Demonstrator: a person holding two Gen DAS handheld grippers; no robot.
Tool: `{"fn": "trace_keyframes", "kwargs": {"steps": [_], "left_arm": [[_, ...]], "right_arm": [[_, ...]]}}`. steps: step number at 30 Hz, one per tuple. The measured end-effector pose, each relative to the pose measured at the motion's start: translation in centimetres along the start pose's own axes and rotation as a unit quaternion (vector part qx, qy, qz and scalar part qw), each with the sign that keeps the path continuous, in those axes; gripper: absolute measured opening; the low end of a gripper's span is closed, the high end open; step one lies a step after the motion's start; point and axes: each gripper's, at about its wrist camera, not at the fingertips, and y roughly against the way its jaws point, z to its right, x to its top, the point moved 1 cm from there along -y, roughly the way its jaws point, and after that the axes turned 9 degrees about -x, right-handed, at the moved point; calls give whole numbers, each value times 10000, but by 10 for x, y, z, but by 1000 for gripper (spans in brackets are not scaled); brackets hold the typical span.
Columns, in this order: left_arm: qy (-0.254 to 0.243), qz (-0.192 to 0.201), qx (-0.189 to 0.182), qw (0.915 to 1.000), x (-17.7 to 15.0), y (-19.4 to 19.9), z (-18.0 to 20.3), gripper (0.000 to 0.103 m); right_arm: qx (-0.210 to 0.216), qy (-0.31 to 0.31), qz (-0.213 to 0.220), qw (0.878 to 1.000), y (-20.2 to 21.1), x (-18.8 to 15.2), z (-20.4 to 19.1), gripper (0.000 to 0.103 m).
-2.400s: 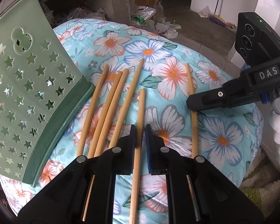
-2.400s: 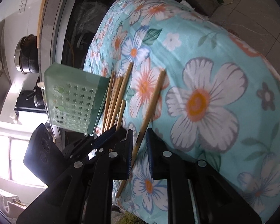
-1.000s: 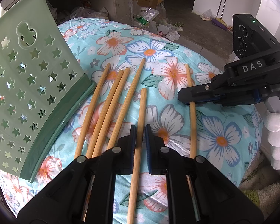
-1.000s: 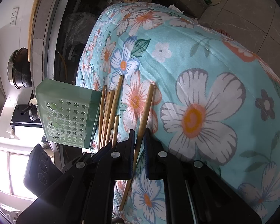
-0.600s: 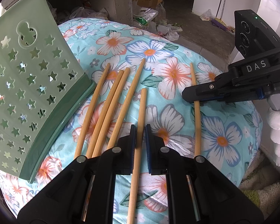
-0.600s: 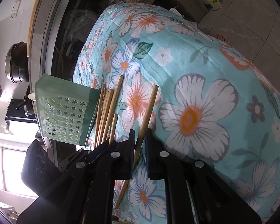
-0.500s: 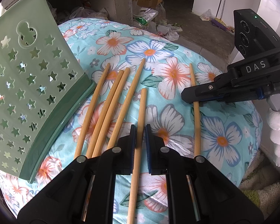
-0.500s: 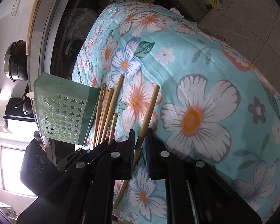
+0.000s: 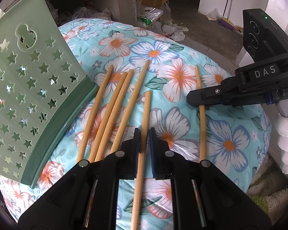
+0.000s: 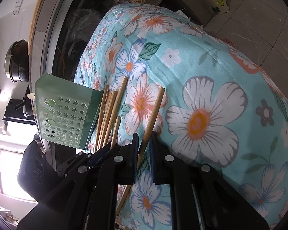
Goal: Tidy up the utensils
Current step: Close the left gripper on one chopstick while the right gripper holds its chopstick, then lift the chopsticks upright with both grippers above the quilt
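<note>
Our left tool (image 9: 143,137) and right tool (image 10: 144,141) each straddle a chopstick (image 9: 144,118), nearly together; whether clamped, we cannot tell. Light, stiff, smooth sticks: grip mid-shaft.

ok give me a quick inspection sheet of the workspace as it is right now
surface: floral cloth over a rounded cushion
job's things: six wooden chopsticks lying loose; green star-holed holder on its side at their left
clutter: nothing seen on the cloth
grippers: left gripper shut on the short chopstick; right gripper shut on the lone chopstick
cables: nothing seen
surroundings: bags and litter on the floor; pot on a counter
</note>
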Motion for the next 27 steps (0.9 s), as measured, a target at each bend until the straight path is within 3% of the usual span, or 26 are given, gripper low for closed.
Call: {"fn": "trace_keyframes", "kwargs": {"steps": [16,27], "left_arm": [[-23,71,112,9999,7,4,2,6],[60,552,142,9984,18,43,-3,6]], "right_arm": [[59,155,260,9995,17,-1,-7,10],[109,515,669,9964,42,-3,-26,9]]}}
